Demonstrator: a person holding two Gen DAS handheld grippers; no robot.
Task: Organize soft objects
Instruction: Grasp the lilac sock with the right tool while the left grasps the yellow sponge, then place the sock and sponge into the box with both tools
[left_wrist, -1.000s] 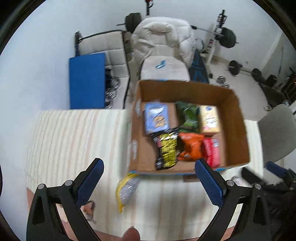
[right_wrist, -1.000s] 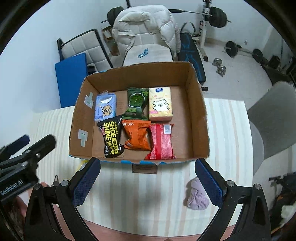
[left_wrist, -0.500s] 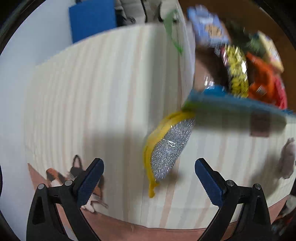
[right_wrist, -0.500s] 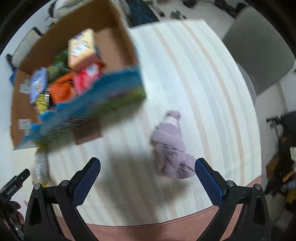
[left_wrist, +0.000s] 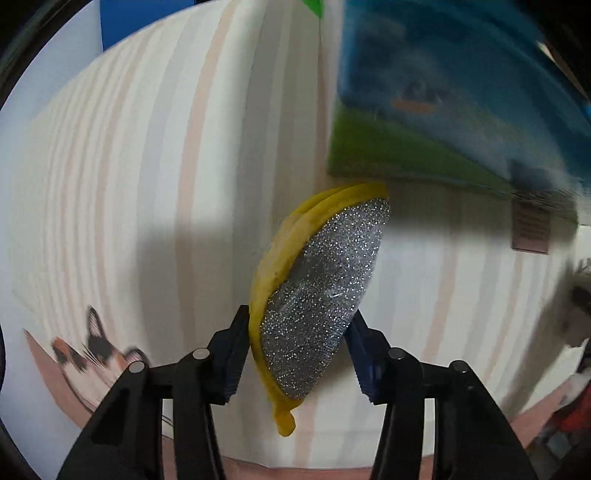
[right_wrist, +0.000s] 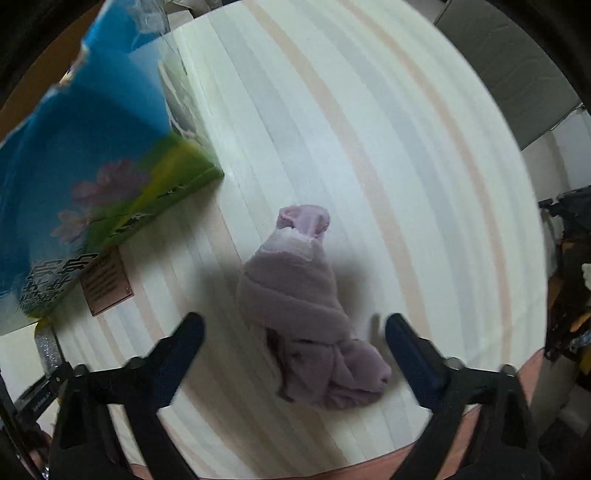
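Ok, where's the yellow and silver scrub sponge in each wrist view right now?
Left wrist: the sponge is at centre, standing on edge between the left gripper fingers, which press its sides.
Right wrist: only a silver sliver at the far left edge, below the box corner.
Shared landmark: the blue and green box wall, upper right in the left view, upper left in the right view.

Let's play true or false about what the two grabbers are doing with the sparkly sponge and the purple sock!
1. The left gripper is closed on the yellow sponge with a silver glittery face. True.
2. The right gripper is squeezing the crumpled lilac sock. False: its jaws are open on either side of it.
3. The sock lies on the striped tablecloth. True.
4. The sock is inside the blue and green cardboard box. False: it lies outside, beside it.
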